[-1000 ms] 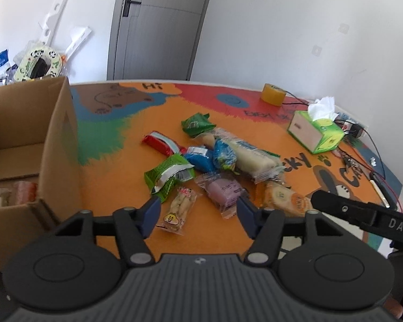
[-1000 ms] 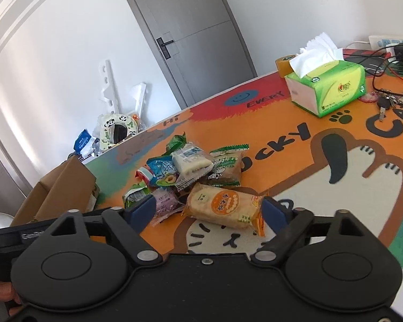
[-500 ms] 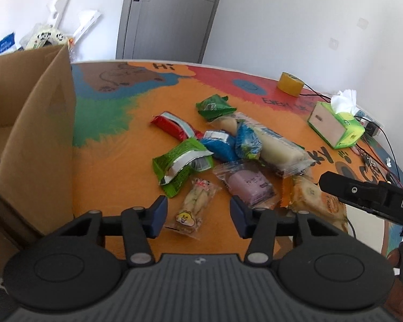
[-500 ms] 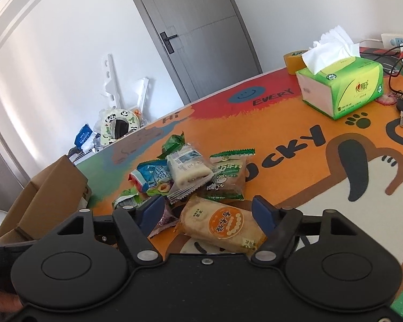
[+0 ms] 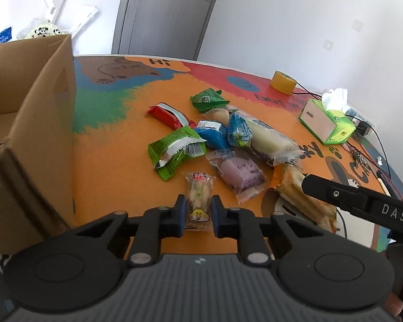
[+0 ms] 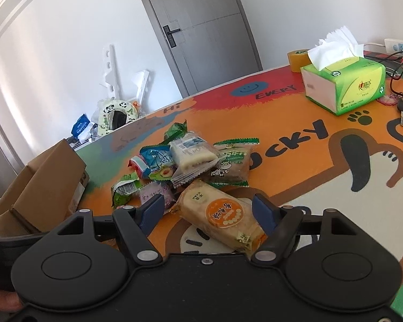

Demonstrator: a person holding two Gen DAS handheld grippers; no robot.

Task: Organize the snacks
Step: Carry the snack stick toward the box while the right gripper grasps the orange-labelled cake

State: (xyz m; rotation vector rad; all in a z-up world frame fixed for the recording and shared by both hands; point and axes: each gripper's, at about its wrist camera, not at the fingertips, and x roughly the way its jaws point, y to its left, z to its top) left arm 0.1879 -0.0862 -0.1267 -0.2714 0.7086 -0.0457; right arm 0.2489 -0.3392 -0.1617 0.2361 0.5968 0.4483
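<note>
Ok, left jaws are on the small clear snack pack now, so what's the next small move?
Probably lift it and carry it left to the cardboard box. The left gripper has just closed on the small clear snack pack, which lies apart from the pile, so nothing should drag along.

Both views are fisheye wrist cams, each sitting just behind its own gripper and looking fwd and down along the fingers onto the colourful surface (image 5: 115,139). Left cam looks past the left gripper (image 5: 198,210) from close above the near edge, w/ the cardboard box (image 5: 40,123) filling its left side. Right cam looks past the right gripper (image 6: 208,212), low and near, angled across the surface twd the grey door (image 6: 201,32). Shared btw the two: the snack pile (image 6: 190,163), the box, the green tissue box (image 6: 344,86), the tape roll (image 5: 283,81) and the door; the right gripper's arm shows at the left cam's right edge
</note>
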